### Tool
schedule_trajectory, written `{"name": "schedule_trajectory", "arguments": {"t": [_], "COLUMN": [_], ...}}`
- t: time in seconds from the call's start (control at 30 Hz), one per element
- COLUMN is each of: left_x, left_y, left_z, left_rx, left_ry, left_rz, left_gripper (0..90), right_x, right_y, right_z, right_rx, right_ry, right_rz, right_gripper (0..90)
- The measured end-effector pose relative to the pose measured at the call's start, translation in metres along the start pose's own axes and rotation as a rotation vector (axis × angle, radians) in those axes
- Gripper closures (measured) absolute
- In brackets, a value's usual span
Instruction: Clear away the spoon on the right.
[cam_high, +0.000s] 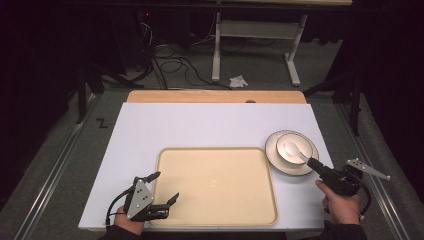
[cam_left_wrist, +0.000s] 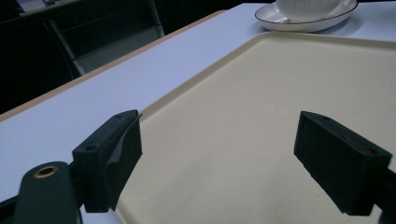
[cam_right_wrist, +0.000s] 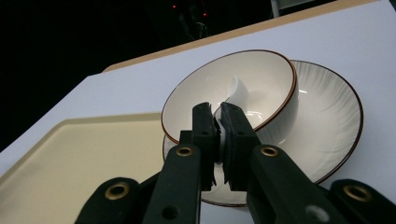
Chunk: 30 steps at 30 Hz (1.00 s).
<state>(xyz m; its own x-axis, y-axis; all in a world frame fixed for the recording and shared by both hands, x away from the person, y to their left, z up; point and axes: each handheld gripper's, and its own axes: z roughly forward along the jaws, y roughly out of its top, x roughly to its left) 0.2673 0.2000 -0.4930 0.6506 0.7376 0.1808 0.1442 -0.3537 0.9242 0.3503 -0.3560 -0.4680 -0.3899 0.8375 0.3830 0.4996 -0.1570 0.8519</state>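
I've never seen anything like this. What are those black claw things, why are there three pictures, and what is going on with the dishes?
There is no robot here. A person holds a hand-worked gripper, a two-jaw clamp, in each hand.

The high view looks down from above the table; the other two come from small cameras riding on each gripper, looking along its jaws.

On the white table lie a beige tray and a plate with a bowl on it. A white spoon rests in the bowl.

The left gripper waits open over the tray's near corner, holding nothing. The right gripper has its jaws closed on the spoon's handle at the bowl's rim, probably to lift it out.
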Motion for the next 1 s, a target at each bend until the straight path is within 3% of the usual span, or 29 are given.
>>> {"name": "schedule_trajectory", "arguments": {"t": [0.73, 1.0], "left_x": [0.001, 0.001], "left_y": [0.0, 0.0], "left_z": [-0.001, -0.001], "left_rx": [-0.006, -0.006], "left_ry": [-0.002, -0.001], "left_rz": [-0.018, -0.018], "left_gripper": [15.8, 15.8], "right_x": [0.018, 0.043], "right_y": [0.007, 0.008], "right_z": [-0.016, -0.019], "right_rx": [-0.096, -0.126], "right_ry": [0.022, 0.105], "right_rz": [-0.099, -0.153], "right_gripper": [86.8, 86.8]}}
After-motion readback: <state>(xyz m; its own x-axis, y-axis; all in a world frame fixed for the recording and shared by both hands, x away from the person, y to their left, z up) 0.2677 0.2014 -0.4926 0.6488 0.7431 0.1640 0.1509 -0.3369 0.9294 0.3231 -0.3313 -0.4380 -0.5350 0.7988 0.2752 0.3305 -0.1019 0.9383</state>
